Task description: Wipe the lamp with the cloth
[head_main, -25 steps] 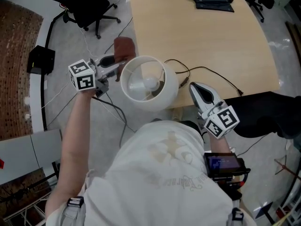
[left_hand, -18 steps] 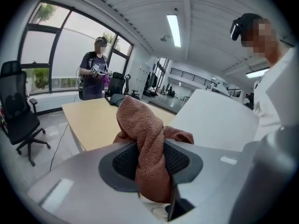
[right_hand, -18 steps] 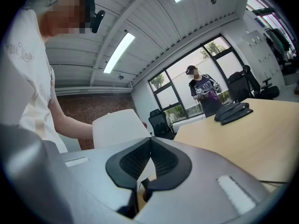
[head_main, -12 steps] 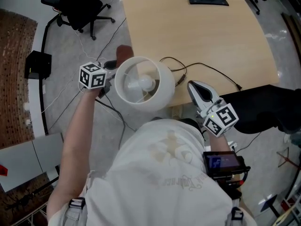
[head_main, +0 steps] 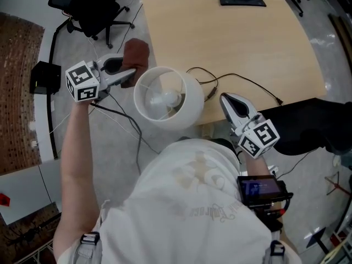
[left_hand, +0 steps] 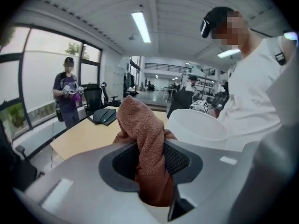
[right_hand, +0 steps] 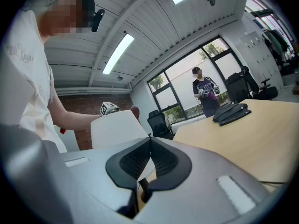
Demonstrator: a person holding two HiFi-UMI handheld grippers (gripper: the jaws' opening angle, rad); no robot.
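Left tongs (head_main: 130, 73) pinch the cloth (head_main: 136, 53) beside the lamp (head_main: 165, 114), which right tongs (head_main: 224, 99) clamp

The person's in a plain white short-sleeved T-shirt (head_main: 192, 202) with a faded beige print (head_main: 199, 176) in the middle and some curly script (head_main: 209, 212) under it. Grey webbing straps (head_main: 87, 237) with dark buckles sit way down at 7 and 5 o'clock in the head view. Around 4 o'clock there's a black gadget (head_main: 262, 190) with a glowing bluish screen. In the gripper views you can see a black headset (left_hand: 211, 19) up top. The left tongs (head_main: 131, 73) and right tongs (head_main: 225, 99) are both light grey shells with black ribbed pads (left_hand: 176, 158) inside. Each carries a white cube (head_main: 82, 82) with black square markers.
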